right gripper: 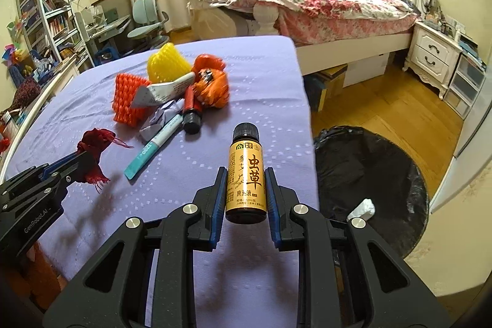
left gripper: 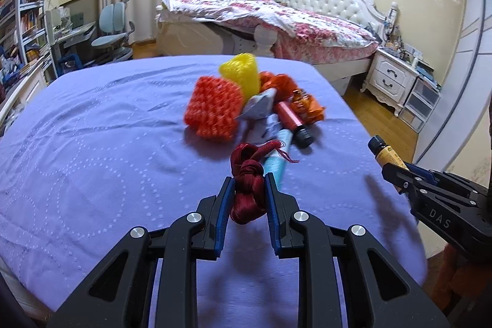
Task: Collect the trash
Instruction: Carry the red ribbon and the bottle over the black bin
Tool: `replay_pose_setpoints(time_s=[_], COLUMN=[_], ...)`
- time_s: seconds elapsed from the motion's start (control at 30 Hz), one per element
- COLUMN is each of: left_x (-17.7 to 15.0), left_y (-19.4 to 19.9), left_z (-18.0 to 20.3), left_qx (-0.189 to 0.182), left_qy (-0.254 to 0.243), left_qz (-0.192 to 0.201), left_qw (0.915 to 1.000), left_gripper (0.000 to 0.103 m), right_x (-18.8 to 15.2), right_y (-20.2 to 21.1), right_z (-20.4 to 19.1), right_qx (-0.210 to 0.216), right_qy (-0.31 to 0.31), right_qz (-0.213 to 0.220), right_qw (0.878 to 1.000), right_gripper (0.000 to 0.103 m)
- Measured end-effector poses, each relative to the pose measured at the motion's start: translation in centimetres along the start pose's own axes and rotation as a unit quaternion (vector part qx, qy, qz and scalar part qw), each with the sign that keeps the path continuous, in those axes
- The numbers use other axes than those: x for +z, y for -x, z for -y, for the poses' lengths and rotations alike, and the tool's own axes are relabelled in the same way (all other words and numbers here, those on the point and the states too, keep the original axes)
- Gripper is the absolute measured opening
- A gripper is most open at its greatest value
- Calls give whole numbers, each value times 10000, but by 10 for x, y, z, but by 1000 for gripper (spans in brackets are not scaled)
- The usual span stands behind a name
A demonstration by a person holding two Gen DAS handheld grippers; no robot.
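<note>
My left gripper clamps a knotted dark red ribbon above the purple cloth. At right, my right gripper holds a yellow-labelled bottle. Trash pile lies ahead.

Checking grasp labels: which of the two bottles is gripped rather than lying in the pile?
The amber bottle with the yellow label, shut in the right gripper; the red bottle lies untouched.
</note>
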State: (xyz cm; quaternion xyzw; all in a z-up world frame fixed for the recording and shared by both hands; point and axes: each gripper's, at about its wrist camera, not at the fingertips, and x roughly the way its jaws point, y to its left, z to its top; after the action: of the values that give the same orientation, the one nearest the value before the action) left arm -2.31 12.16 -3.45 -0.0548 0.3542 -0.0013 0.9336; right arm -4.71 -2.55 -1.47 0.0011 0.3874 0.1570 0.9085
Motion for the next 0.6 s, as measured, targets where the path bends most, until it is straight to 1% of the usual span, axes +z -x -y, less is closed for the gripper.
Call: replay_pose_setpoints(time_s=[0.33,0.6], left_x=[14,19], left_y=[-6,-25], left_z=[67,127], left_qx=[-505,-800], left_qy=[-483,-905], left_qz=[133,68], left_qw=[9975,9927], left_gripper=[23,23], right_x=[-5,-10], right_y=[16,19], right_z=[52,98], right_qx=[-367,-663], right_qy=[-443,-839], right_qz=[187,242], right_qw=[9982,9940], right_gripper=[24,24])
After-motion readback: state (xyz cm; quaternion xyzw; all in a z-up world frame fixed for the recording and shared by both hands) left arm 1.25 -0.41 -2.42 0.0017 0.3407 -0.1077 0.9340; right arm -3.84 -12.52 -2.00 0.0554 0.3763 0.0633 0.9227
